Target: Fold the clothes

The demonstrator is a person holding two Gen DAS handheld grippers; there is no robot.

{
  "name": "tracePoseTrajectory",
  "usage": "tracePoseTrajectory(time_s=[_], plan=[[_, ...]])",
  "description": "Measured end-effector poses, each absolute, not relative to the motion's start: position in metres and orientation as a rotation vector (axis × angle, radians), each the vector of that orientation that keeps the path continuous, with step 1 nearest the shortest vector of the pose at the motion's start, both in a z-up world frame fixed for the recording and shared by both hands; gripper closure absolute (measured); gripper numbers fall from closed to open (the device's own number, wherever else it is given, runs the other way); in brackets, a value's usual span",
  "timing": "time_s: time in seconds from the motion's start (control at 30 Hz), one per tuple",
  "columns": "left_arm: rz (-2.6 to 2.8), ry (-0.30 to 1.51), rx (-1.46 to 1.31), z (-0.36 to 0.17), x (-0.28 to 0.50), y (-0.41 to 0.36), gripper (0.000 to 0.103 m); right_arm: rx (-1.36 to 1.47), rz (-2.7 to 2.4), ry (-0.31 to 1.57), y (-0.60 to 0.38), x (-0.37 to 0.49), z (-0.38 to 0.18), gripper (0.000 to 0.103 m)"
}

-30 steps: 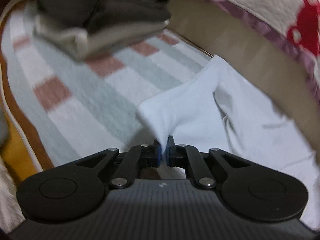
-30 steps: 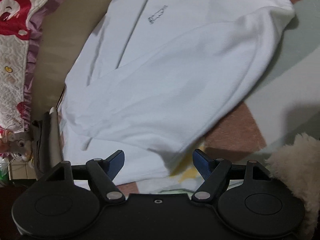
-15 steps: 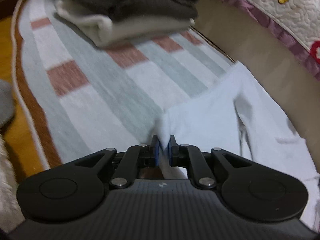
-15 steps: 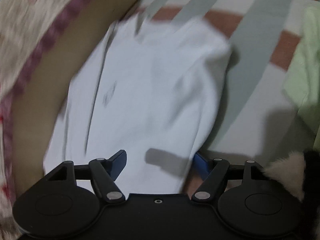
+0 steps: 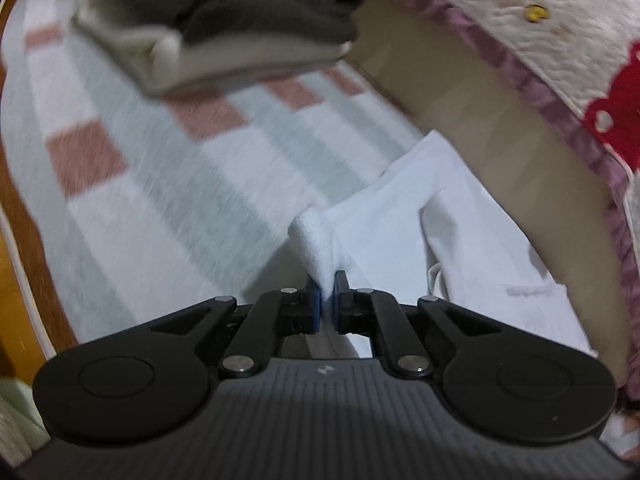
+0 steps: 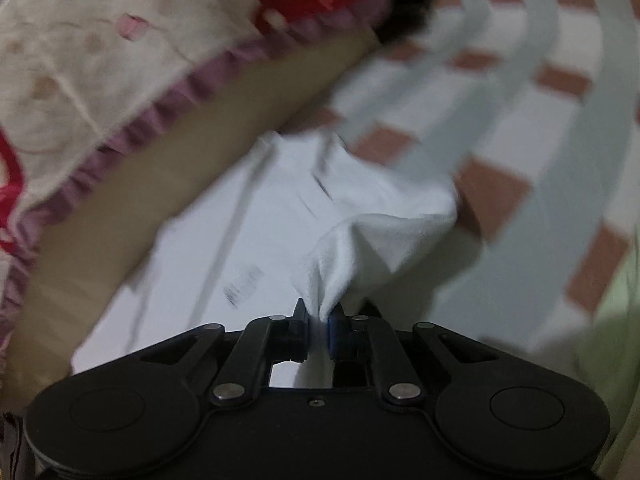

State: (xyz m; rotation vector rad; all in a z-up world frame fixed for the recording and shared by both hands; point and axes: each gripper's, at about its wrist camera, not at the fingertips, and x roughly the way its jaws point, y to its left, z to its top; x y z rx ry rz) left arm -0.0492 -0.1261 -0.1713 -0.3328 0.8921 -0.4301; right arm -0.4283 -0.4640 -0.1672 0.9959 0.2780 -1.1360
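A white shirt (image 5: 400,216) lies on a checked blanket (image 5: 160,184) beside a bed edge. My left gripper (image 5: 327,302) is shut on a pinched corner of the shirt, and the cloth rises in a small peak between its blue pads. In the right wrist view the same white shirt (image 6: 280,248) spreads out to the left, with a small dark print on it. My right gripper (image 6: 319,322) is shut on a bunched fold of the shirt, which stands up in front of the fingers. Both views are blurred by motion.
A stack of folded clothes (image 5: 224,28), dark on top and cream below, sits at the far end of the blanket. A quilt with a purple frill (image 5: 560,60) hangs over the tan bed side (image 5: 500,128). A pale green cloth (image 6: 616,340) lies at the right.
My right gripper was open over the shirt; it has dropped down and closed on a fold of it. My left gripper stays shut on its corner and has shifted slightly.
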Motion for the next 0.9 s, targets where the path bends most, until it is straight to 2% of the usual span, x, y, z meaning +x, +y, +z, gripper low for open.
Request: tracePoseTrajectory(time_s=[0.13, 0.23, 0.27, 0.3, 0.33, 0.37, 0.43, 0.47, 0.5, 0.57, 0.63, 0.67, 0.7, 0.73, 0.77, 0.8, 0.83, 0.87, 0.9], plan=[[-0.406, 0.928, -0.326, -0.174, -0.047, -0.125, 0.097, 1.07, -1.139, 0.3, -0.468, -0.436, -0.172, 0.091], [-0.375, 1.001, -0.381, -0.187, -0.042, -0.117, 0.097, 1.182, -1.154, 0.332, -0.47, -0.444, -0.187, 0.083], [-0.367, 1.018, -0.386, -0.191, -0.041, -0.115, 0.097, 1.22, -1.158, 0.343, -0.471, -0.447, -0.191, 0.077], [-0.361, 1.029, -0.39, -0.193, -0.04, -0.114, 0.097, 1.268, -1.161, 0.341, -0.47, -0.449, -0.196, 0.059], [-0.356, 1.037, -0.398, -0.195, -0.04, -0.113, 0.097, 1.308, -1.154, 0.335, -0.468, -0.45, -0.201, 0.046], [-0.353, 1.038, -0.399, -0.196, -0.04, -0.113, 0.097, 1.348, -1.145, 0.329, -0.467, -0.45, -0.205, 0.045], [-0.355, 1.005, -0.379, -0.191, -0.043, -0.115, 0.097, 1.327, -1.13, 0.327, -0.463, -0.448, -0.205, 0.048], [-0.359, 0.976, -0.363, -0.187, -0.046, -0.116, 0.097, 1.287, -1.116, 0.345, -0.463, -0.444, -0.205, 0.06], [-0.364, 0.946, -0.342, -0.181, -0.05, -0.117, 0.098, 1.228, -1.102, 0.349, -0.46, -0.44, -0.2, 0.093], [-0.361, 0.911, -0.297, -0.171, -0.059, -0.115, 0.098, 1.106, -1.072, 0.353, -0.455, -0.434, -0.188, 0.093], [-0.313, 0.95, -0.274, -0.174, -0.054, -0.112, 0.097, 0.858, -1.06, 0.338, -0.437, -0.426, -0.162, 0.095], [-0.289, 0.969, -0.263, -0.176, -0.051, -0.11, 0.096, 0.829, -1.072, 0.376, -0.435, -0.423, -0.161, 0.095], [-0.265, 0.988, -0.251, -0.178, -0.049, -0.109, 0.091, 0.809, -1.086, 0.418, -0.435, -0.419, -0.162, 0.094], [-0.241, 1.007, -0.24, -0.179, -0.046, -0.107, 0.087, 0.886, -1.106, 0.46, -0.442, -0.422, -0.173, 0.094], [-0.219, 0.996, -0.223, -0.177, -0.046, -0.107, 0.086, 0.973, -1.126, 0.501, -0.45, -0.426, -0.186, 0.093], [-0.199, 0.958, -0.203, -0.171, -0.047, -0.107, 0.086, 1.026, -1.136, 0.501, -0.455, -0.43, -0.192, 0.089], [-0.197, 0.909, -0.181, -0.163, -0.05, -0.109, 0.084, 1.077, -1.146, 0.495, -0.459, -0.434, -0.197, 0.092], [-0.225, 0.854, -0.162, -0.154, -0.053, -0.115, 0.081, 1.127, -1.155, 0.489, -0.463, -0.439, -0.203, 0.09], [-0.265, 0.802, -0.15, -0.145, -0.055, -0.124, 0.074, 1.122, -1.155, 0.495, -0.463, -0.438, -0.202, 0.085]])
